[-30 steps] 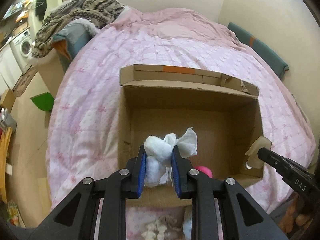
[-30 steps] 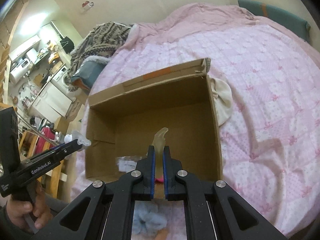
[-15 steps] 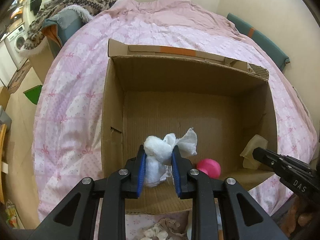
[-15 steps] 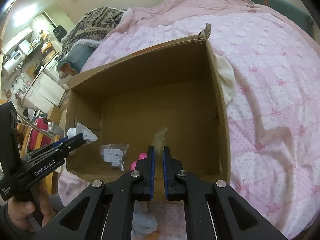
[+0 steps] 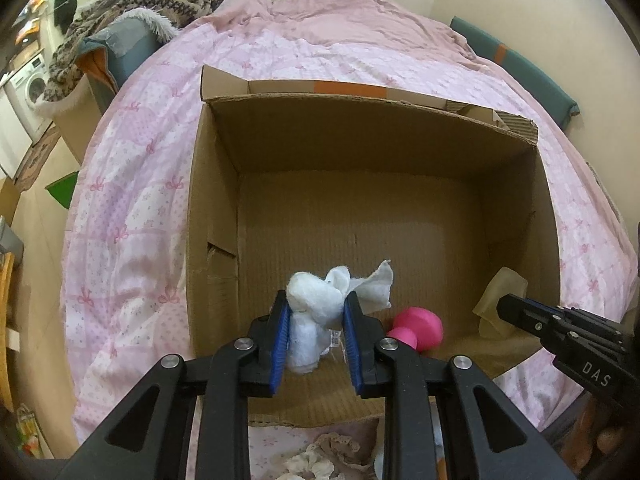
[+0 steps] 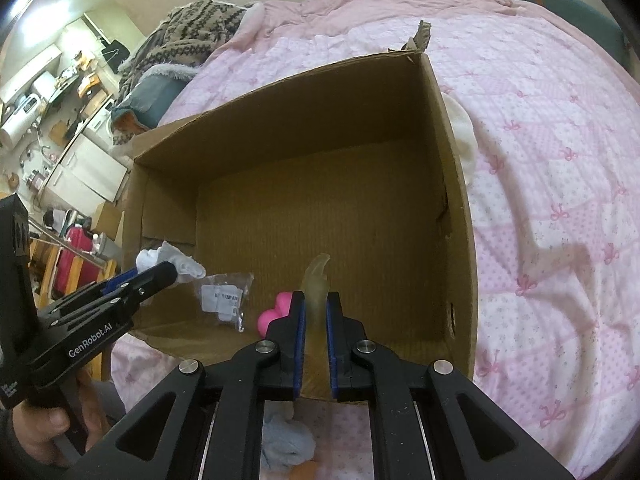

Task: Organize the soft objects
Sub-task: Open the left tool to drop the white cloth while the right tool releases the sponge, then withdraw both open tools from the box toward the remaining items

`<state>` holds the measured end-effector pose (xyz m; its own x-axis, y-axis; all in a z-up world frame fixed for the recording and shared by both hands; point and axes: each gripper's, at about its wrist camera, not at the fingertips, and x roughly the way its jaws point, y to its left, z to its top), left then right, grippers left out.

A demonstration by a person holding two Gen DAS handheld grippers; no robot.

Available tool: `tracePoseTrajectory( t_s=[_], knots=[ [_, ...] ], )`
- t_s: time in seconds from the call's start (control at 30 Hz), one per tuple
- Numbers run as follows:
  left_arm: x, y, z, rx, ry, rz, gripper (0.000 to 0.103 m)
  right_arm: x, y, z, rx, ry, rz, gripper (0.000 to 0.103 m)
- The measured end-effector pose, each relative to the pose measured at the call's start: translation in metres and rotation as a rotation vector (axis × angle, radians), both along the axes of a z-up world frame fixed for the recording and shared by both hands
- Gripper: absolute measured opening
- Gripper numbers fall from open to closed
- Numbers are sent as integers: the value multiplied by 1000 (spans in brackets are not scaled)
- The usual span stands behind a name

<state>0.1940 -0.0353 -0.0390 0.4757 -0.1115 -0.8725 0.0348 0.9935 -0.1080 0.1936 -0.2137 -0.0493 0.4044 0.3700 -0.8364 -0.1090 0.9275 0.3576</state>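
The left tool point(image 5: 316, 312) clamps a white cloth bundle point(image 5: 320, 300) above the near end of the open cardboard box point(image 5: 216, 208) on the bed point(image 5: 132, 208). The right tool point(image 6: 316, 316) pinches a translucent yellowish piece point(image 6: 316, 280) over the same box, near a pink object point(image 6: 276, 312) on its floor.

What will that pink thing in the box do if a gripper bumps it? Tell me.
The pink thing looks rounded, two smooth lobes, so it would probably roll or wobble across the flat floor of the cardboard box. It seems small and likely light. Its smooth surface may slip between the pads.
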Motion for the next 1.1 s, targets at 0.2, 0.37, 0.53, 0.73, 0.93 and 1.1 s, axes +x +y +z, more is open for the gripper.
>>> tracePoseTrajectory(
  t_s=[0.2,0.37,0.53,0.73,0.93,1.1],
  knots=[
    [0,0,0,4,-5,-3,26,1,-2,0,8,4,-5,13],
    [-2,-3,4,6,-22,-12,36,1,-5,0,24,2,-13,18],
    [-3,-5,10,-3,-39,-9,54,0,-9,4,36,-15,-27,40],
    [-3,-4,16,0,-61,0,65,-2,-16,15,49,-78,-66,75],
    [-4,-3,18,7,-69,-2,65,-1,-17,16,43,-61,-72,75],
    [-7,-2,22,9,-82,2,65,-2,-16,18,43,-66,-75,75]
  ],
)
